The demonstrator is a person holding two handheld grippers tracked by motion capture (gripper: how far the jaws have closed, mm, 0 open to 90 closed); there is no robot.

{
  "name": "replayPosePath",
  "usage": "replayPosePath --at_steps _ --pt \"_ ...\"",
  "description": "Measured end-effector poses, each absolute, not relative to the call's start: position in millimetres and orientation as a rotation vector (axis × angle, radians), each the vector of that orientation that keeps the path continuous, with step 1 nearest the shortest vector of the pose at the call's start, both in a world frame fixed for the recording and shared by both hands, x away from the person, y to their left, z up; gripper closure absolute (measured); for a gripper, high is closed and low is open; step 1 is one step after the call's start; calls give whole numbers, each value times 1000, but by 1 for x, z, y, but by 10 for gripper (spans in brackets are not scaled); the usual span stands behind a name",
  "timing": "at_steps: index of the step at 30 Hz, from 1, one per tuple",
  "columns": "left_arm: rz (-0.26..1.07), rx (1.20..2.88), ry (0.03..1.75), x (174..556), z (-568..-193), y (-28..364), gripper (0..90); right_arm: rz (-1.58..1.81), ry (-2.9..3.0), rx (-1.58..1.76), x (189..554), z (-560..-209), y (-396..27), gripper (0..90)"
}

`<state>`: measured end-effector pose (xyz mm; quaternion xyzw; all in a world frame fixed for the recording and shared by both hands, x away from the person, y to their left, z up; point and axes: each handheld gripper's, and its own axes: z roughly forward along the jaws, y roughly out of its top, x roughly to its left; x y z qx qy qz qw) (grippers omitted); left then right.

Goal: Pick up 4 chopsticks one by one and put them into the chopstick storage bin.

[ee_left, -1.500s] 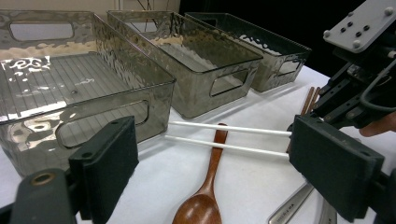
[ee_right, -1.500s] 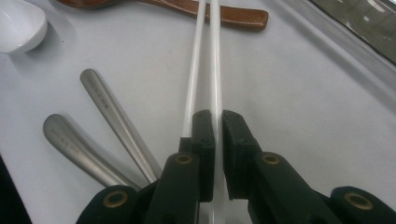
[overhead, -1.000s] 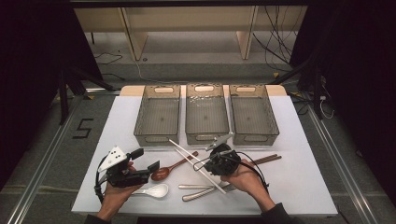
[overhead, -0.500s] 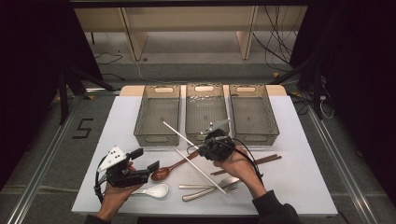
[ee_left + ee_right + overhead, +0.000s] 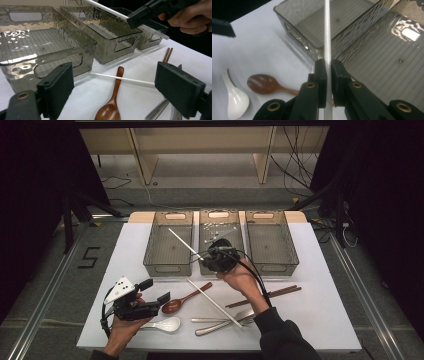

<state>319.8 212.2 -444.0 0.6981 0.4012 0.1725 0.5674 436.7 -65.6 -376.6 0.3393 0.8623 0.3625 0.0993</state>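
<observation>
My right gripper [image 5: 204, 254] is shut on a white chopstick [image 5: 182, 241] and holds it in the air over the front of the left bin [image 5: 167, 268] and the middle bin [image 5: 221, 214]. In the right gripper view the pads [image 5: 321, 67] pinch the chopstick [image 5: 327, 30], which points out over the bins. A second white chopstick [image 5: 212, 302] lies on the table. My left gripper [image 5: 155, 291] rests at the front left, open, with nothing between its jaws. Past them lie a wooden spoon [image 5: 113, 100] and that second chopstick [image 5: 125, 79].
A third grey bin [image 5: 272, 265] stands at the right of the row. On the white table lie a white soup spoon [image 5: 165, 324], a wooden spoon [image 5: 182, 301], a pair of brown chopsticks [image 5: 270, 295] and metal cutlery [image 5: 220, 322].
My right gripper has risen and moved away from me toward the bins, carrying the white chopstick off the table. The left gripper has stayed in place.
</observation>
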Motion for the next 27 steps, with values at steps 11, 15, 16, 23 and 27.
replayPosePath --at_steps 11,15,16,23,27 --pt "406 1640 943 320 -444 213 149 1092 2506 1045 464 -371 -43 849" --pt "407 1641 943 320 -444 213 149 1092 2490 1049 471 -368 -34 849" --pt "407 1641 942 320 -444 213 149 1094 2489 1055 473 -368 -32 849" --pt "407 1641 941 320 -444 213 149 1096 2491 1112 487 -372 -22 849" --pt "404 1639 944 320 -444 213 149 1091 2486 1143 494 -374 -14 848"
